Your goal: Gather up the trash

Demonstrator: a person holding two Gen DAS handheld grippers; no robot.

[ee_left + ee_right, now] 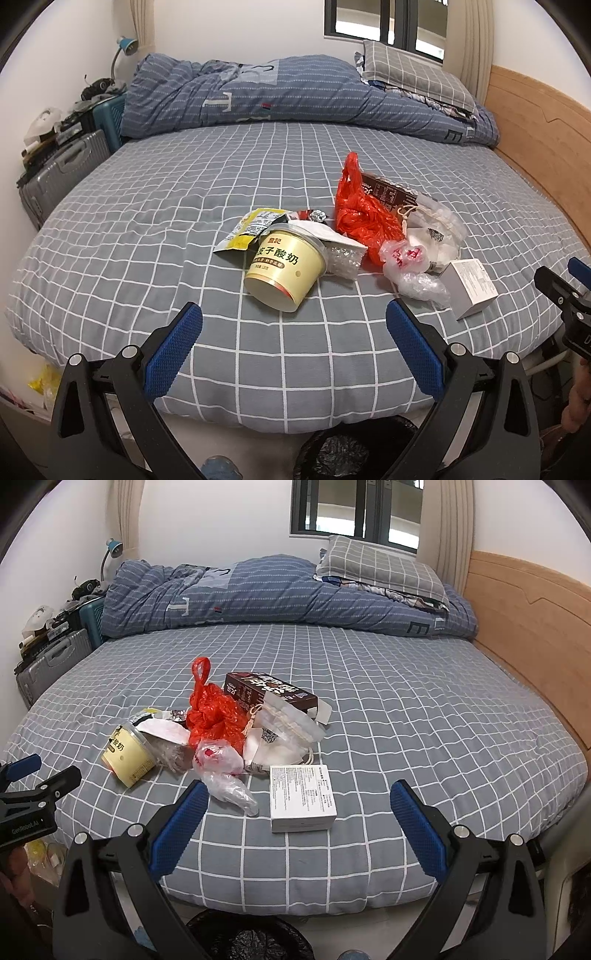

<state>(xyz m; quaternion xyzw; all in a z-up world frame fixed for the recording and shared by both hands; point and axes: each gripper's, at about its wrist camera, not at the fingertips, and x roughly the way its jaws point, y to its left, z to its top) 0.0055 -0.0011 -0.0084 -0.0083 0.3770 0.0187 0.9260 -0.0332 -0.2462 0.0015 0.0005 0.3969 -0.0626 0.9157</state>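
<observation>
Both grippers empty, jaws wide: left gripper (294,318) faces yogurt tub (284,268), right gripper (298,798) white box (302,802); bin bag (247,938) waits bottom of frame.

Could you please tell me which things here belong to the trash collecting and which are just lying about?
Job: yogurt cup, red plastic bag, brown carton, white box, bin with black liner.

Lying about: duvet, pillow, suitcase, lamp.

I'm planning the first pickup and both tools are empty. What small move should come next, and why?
Probably ease the left tool forward over the yogurt cup. Its jaws are open, the cup lies on its side straight ahead as the nearest piece of trash, and the black-lined bin sits just below the bed edge for dropping it.
</observation>
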